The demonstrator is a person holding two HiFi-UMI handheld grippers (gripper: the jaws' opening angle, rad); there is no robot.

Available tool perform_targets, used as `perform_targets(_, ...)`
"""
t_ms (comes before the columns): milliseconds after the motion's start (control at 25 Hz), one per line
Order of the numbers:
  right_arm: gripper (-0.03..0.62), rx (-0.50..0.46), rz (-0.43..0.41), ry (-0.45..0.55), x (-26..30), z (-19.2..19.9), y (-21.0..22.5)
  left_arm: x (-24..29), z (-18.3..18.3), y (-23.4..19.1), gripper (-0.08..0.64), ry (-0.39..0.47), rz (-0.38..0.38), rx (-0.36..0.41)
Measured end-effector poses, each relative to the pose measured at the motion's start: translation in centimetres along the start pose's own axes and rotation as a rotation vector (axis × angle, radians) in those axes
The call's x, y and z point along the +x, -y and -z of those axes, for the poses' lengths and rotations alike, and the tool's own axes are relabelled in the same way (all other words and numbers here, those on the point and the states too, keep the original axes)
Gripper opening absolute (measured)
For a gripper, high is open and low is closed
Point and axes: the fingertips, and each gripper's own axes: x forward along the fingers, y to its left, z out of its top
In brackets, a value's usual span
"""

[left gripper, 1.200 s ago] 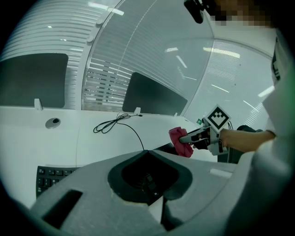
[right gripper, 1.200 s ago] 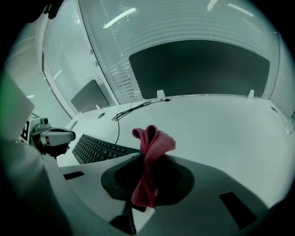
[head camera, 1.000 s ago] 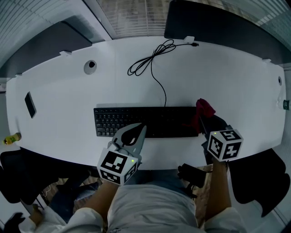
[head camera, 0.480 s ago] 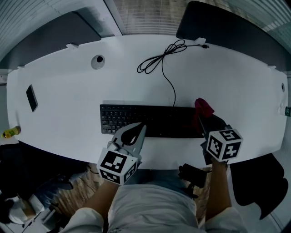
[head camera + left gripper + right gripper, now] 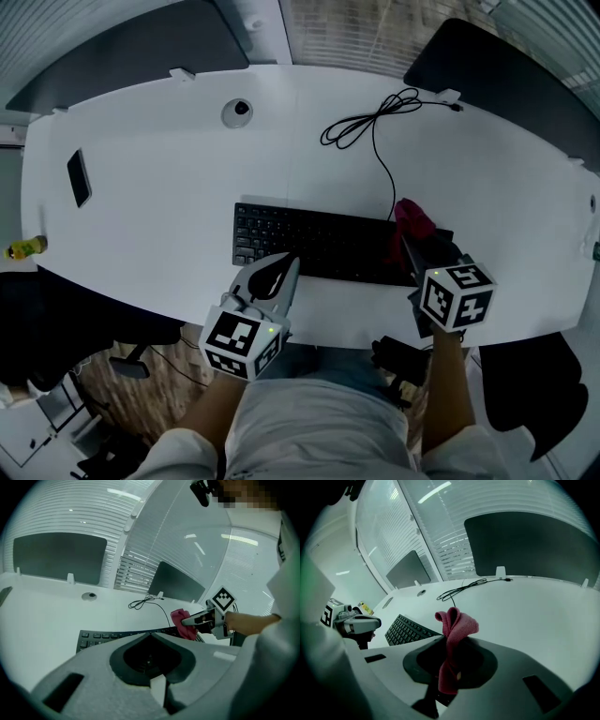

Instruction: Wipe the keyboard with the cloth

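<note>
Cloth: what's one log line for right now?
right gripper: jaws shut on cloth, at keyboard right end | left gripper: jaws shut, empty, by keyboard front edge

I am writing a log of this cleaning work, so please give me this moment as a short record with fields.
keyboard: black, flat on the white table, its cable coiled behind it
cloth: red, bunched, standing out of the jaws over the keyboard's right end; contact not clear
right gripper: shut on the cloth
left gripper: jaws together, empty, by the keyboard's front edge
other things: dark phone at the table's left, grommet farther back
</note>
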Motion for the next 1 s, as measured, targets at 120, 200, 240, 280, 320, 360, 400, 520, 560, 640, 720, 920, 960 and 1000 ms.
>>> perform_targets(120,0.061,-0.019,-0.027,-0.006,1.0,-0.4,-1.8,-1.2,0.5,-1.3,0.011,0.007,-0.031,-0.021)
perform_targets(200,0.061,-0.030,-0.043,-0.011,1.6,-0.5,-2.9,-1.9,0.7,-2.1,0.011,0.013,-0.048,-0.031)
perform_targets(240,0.061,-0.036,-0.050,-0.014,1.9,-0.6,-3.4,-2.2,0.7,-2.5,0.011,0.017,-0.056,-0.035)
perform_targets(280,0.061,-0.043,-0.056,-0.015,2.1,-0.7,-3.9,-2.5,0.8,-2.9,0.011,0.022,-0.064,-0.038)
perform_targets(320,0.061,-0.049,-0.062,-0.015,2.4,-0.9,-4.4,-2.8,0.8,-3.2,0.011,0.027,-0.071,-0.039)
perform_targets(360,0.061,-0.055,-0.067,-0.014,2.6,-1.0,-4.9,-3.1,0.8,-3.6,0.011,0.031,-0.077,-0.039)
perform_targets(400,0.061,-0.060,-0.071,-0.014,2.8,-1.1,-5.4,-3.4,0.8,-4.0,0.011,0.034,-0.082,-0.039)
perform_targets(520,0.061,-0.074,-0.087,-0.016,3.5,-1.3,-6.8,-4.2,1.0,-5.0,0.011,0.044,-0.101,-0.047)
perform_targets(560,0.061,-0.078,-0.091,-0.017,3.8,-1.4,-7.2,-4.4,1.0,-5.4,0.011,0.047,-0.107,-0.050)
perform_targets(640,0.061,-0.085,-0.098,-0.020,4.2,-1.5,-7.9,-4.8,1.1,-6.1,0.011,0.051,-0.117,-0.055)
perform_targets(720,0.061,-0.090,-0.104,-0.020,4.6,-1.7,-8.7,-5.2,1.2,-6.8,0.011,0.053,-0.126,-0.059)
perform_targets(920,0.061,-0.103,-0.128,-0.019,5.7,-2.0,-10.9,-6.3,1.5,-8.5,0.011,0.063,-0.148,-0.070)
perform_targets(960,0.061,-0.106,-0.134,-0.020,6.0,-2.0,-11.4,-6.6,1.5,-8.7,0.011,0.063,-0.152,-0.073)
perform_targets(1000,0.061,-0.108,-0.141,-0.021,6.2,-2.0,-11.9,-6.8,1.6,-9.0,0.011,0.063,-0.155,-0.075)
